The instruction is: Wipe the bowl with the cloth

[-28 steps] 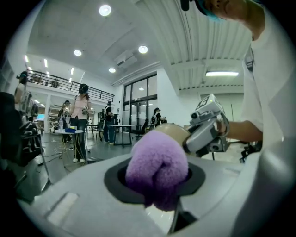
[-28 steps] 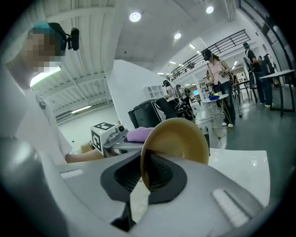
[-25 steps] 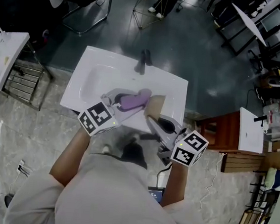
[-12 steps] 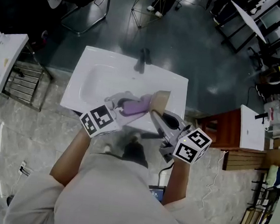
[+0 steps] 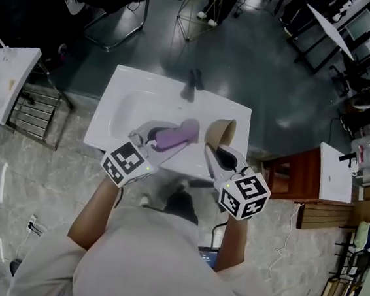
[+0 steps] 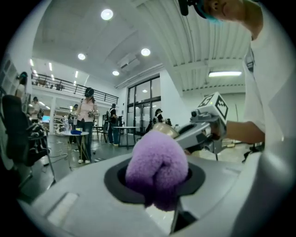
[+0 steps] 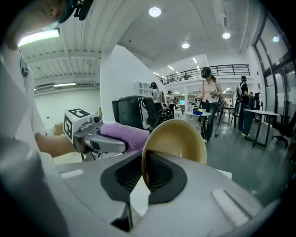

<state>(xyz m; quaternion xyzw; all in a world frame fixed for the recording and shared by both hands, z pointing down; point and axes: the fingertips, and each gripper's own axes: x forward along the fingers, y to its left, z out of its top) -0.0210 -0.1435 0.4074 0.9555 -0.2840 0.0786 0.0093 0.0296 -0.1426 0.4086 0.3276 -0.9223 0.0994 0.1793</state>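
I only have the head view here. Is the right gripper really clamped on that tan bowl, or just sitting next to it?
Observer: It's clamped. In the right gripper view, the right gripper is shut on the rim of the bowl.
Operator: How does the bowl sit in it?
Observer: It stands on edge. The gripper holds it at the lower rim, and the rest rises above the jaws.
Operator: And the purple cloth on the left?
Observer: The left gripper view shows the left gripper shut on the cloth, which bulges out of the jaws in a rounded wad.
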